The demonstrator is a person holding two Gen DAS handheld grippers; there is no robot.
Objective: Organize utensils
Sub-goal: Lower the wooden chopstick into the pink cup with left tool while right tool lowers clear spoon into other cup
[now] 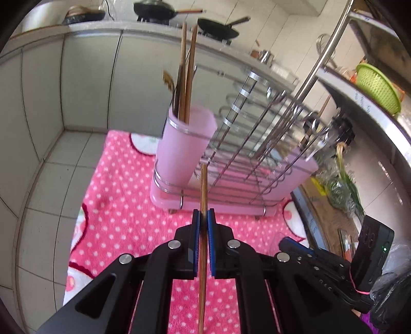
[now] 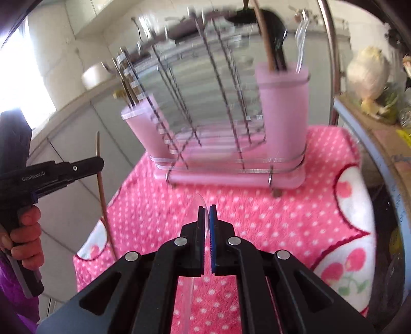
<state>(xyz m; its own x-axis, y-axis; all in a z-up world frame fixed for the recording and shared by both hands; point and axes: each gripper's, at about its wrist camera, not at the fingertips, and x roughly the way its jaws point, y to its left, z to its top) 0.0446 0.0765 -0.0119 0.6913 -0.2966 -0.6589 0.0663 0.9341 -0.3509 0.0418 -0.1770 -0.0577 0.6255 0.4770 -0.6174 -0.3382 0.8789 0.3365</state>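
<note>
My left gripper (image 1: 204,218) is shut on a wooden chopstick (image 1: 203,185) that stands upright, a short way in front of the pink dish rack (image 1: 231,203). The rack's left pink cup (image 1: 185,146) holds chopsticks (image 1: 186,77) and a spoon. My right gripper (image 2: 206,213) is shut on a clear plastic spoon (image 2: 199,205), above the pink dotted towel (image 2: 257,213). In the right wrist view the rack's right pink cup (image 2: 282,108) holds dark utensils, and the left gripper (image 2: 97,164) with its chopstick (image 2: 101,190) is at the left.
The rack stands on the pink towel (image 1: 123,205) on a tiled floor (image 1: 51,179). Grey cabinets (image 1: 87,77) stand behind, with pans (image 1: 154,11) on top. A metal shelf with a green basket (image 1: 377,87) and vegetables (image 1: 344,185) is at the right.
</note>
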